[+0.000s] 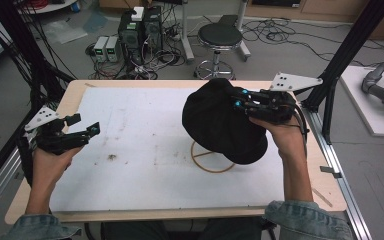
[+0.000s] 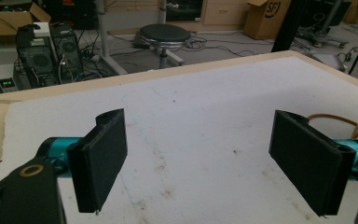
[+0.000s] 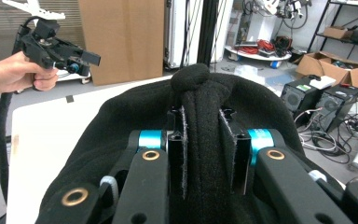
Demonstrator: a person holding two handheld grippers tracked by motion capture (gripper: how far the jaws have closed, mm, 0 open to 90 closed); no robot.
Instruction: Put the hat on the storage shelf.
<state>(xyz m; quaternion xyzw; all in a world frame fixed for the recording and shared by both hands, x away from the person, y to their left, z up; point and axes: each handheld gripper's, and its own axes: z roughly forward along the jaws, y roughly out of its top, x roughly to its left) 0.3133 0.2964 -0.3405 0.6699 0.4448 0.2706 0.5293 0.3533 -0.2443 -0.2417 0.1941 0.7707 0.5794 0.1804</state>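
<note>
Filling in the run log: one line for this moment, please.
right gripper: shut on black hat | left gripper: open, holding nothing | wooden stand: under hat

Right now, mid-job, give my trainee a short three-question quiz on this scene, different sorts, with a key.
1. True or false: the right gripper pinches a fold of the black hat.
2. Multiple choice: the jaws of the left gripper are A) shut on the hat, B) open with nothing between them, C) shut on the wire stand.
3. Fill in: below the hat, on the white mat, lies the round base of a ____.

Key:
1. True; its pads press a ridge of fabric from both sides.
2. B; they stand apart over the mat.
3. wire stand
</note>
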